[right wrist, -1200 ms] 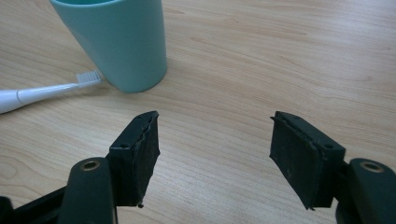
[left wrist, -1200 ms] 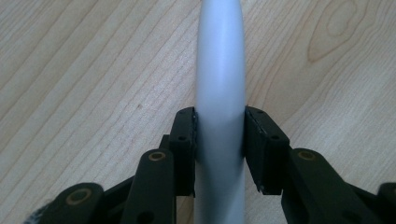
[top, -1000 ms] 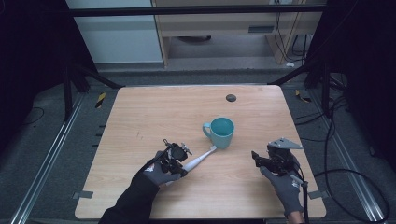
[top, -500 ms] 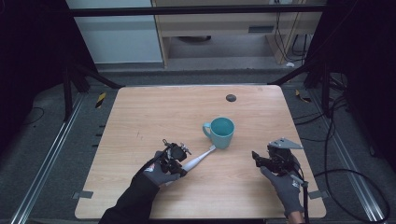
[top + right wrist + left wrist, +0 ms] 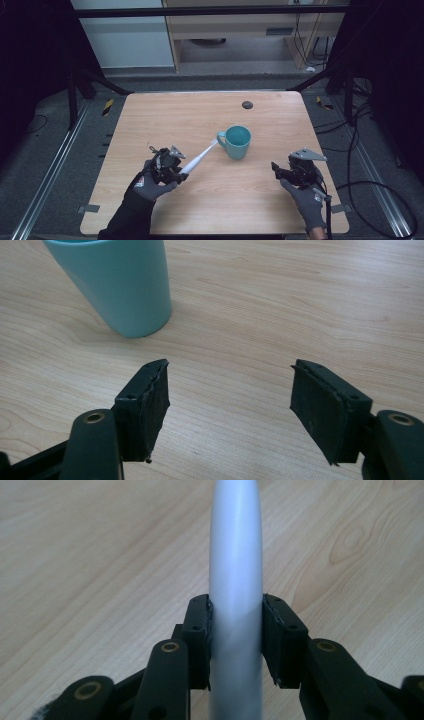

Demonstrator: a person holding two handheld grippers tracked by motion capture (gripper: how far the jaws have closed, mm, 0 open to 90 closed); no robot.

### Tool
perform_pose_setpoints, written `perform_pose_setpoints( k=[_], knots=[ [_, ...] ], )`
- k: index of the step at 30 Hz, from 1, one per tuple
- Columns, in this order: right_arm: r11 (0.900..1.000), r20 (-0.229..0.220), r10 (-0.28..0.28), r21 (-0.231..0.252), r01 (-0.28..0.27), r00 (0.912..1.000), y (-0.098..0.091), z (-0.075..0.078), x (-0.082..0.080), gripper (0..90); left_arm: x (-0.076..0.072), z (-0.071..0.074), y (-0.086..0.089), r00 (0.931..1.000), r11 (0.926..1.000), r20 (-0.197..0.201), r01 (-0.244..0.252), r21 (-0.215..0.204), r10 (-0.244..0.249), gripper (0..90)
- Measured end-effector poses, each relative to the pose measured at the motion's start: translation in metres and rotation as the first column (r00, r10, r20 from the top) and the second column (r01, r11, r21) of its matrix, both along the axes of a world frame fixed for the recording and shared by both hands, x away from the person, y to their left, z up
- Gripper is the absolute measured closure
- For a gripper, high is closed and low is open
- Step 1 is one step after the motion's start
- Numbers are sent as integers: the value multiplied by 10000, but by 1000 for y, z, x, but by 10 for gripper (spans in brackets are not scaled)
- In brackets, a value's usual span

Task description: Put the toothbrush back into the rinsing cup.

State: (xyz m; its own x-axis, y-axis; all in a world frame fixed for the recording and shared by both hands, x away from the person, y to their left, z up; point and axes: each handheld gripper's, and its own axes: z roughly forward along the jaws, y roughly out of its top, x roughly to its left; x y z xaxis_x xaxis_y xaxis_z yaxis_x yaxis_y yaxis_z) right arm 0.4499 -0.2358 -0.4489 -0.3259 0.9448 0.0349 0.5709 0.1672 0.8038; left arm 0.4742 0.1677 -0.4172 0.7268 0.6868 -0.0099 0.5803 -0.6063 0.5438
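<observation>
My left gripper (image 5: 182, 169) is shut on the thick handle of a white toothbrush (image 5: 200, 156), at the table's front left. In the left gripper view both pads press the toothbrush handle (image 5: 235, 570), which runs straight up from my left gripper (image 5: 235, 607). The slim end points at the handle of a teal mug (image 5: 238, 141) standing upright mid-table. My right gripper (image 5: 275, 168) hovers to the mug's right and nearer the front edge. In the right gripper view my right gripper (image 5: 230, 387) is open; its jaws have just been opening, with only bare wood between them. The mug (image 5: 120, 285) stands beyond them at upper left.
A small dark round object (image 5: 247, 104) lies on the wooden table (image 5: 165, 115) behind the mug. Metal rails and cables run along the floor on both sides. Shelving stands beyond the far edge.
My left gripper has lifted and shifted left with the toothbrush, whose tip has drawn back from the mug. The right hand has stayed in place.
</observation>
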Motion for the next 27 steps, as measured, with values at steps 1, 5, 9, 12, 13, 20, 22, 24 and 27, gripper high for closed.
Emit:
perform_pose_setpoints(
  k=[1, 5, 9, 12, 13, 20, 22, 24, 27],
  knots=[
    [10000, 23, -15, -36, 15, 10000, 0, 0, 0, 312, 0, 3, 2, 9998, 9998, 164, -113, -133, 115, 659],
    [10000, 55, -26, -22, 26, 10000, -1, -1, 0, 311, 1, 11, 7, 9962, 9963, 658, -533, -676, 578, 659],
    [10000, 113, -57, -14, 58, 9999, -1, -1, 0, 304, 5, 19, 10, 9881, 9896, 1164, -874, -1143, 1007, 658],
    [10000, 116, -68, -58, 69, 9999, -1, -1, 0, 303, 10, 24, 11, 9808, 9817, 1446, -1077, -1572, 1307, 659],
    [9999, 129, -72, -70, 73, 9999, -1, -1, 0, 302, 11, 26, 10, 9771, 9792, 1585, -1151, -1672, 1419, 659],
    [9999, 327, -117, 83, 115, 9994, -1, -3, 0, 289, 23, 36, 1, 9572, 9608, 2140, -1426, -2380, 1951, 659],
    [9998, 389, -162, 87, 159, 9991, -2, -3, 0, 283, 27, 39, -3, 9526, 9546, 2222, -1476, -2589, 2076, 658],
    [9998, 406, -192, 115, 187, 9990, -2, -3, 0, 277, 31, 41, -8, 9465, 9497, 2376, -1502, -2749, 2184, 659],
    [9998, 470, -218, 50, 216, 9987, 0, -5, 0, 267, 37, 44, -18, 9357, 9425, 2626, -1540, -2966, 2355, 659]
  ],
)
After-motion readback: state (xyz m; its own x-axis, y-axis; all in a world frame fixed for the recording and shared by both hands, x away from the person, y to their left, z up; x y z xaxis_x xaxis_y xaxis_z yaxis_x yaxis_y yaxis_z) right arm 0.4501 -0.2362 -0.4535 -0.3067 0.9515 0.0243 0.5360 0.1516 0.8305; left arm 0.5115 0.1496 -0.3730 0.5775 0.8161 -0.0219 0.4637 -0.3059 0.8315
